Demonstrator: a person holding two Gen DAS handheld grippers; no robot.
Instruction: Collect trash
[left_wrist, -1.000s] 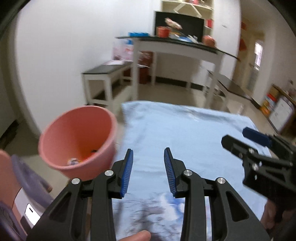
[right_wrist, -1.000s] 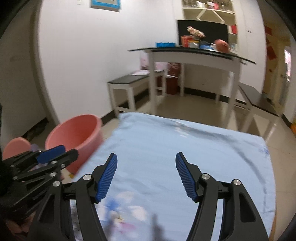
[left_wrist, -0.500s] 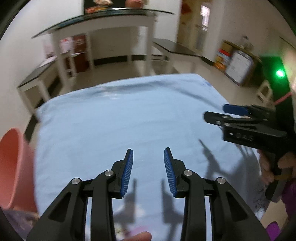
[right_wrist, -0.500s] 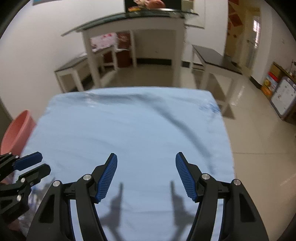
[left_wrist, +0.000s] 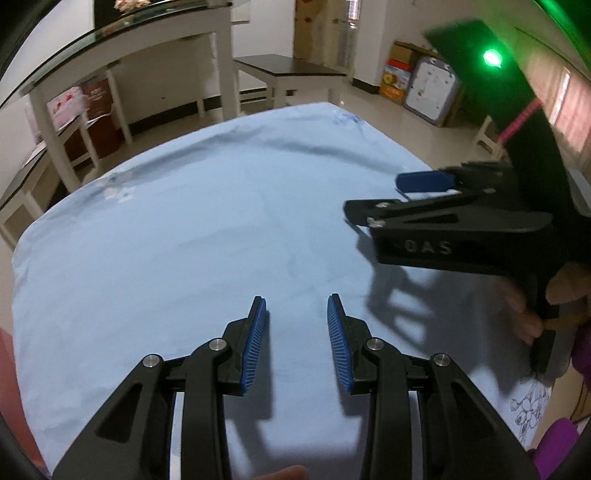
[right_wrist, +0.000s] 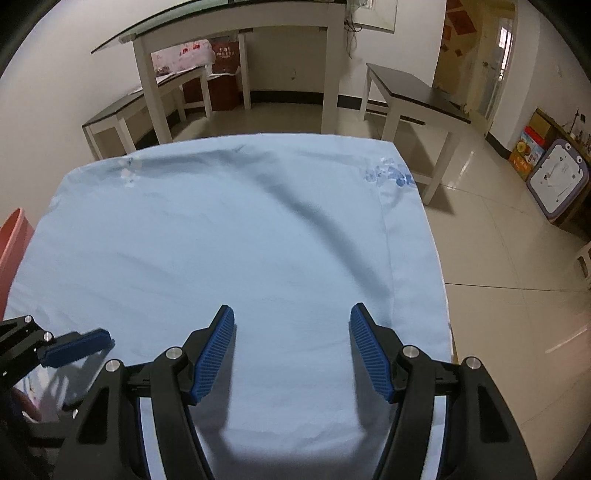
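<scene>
Where lettering shows, right gripper (left_wrist: 373, 210) reads "OAS"

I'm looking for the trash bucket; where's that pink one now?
Only its rim shows: the pink bucket sits at the right wrist view's far left edge, beside the blue cloth.

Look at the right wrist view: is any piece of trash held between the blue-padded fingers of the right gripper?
No. The right gripper stands open, with only the bare light blue cloth showing between its pads.
</scene>
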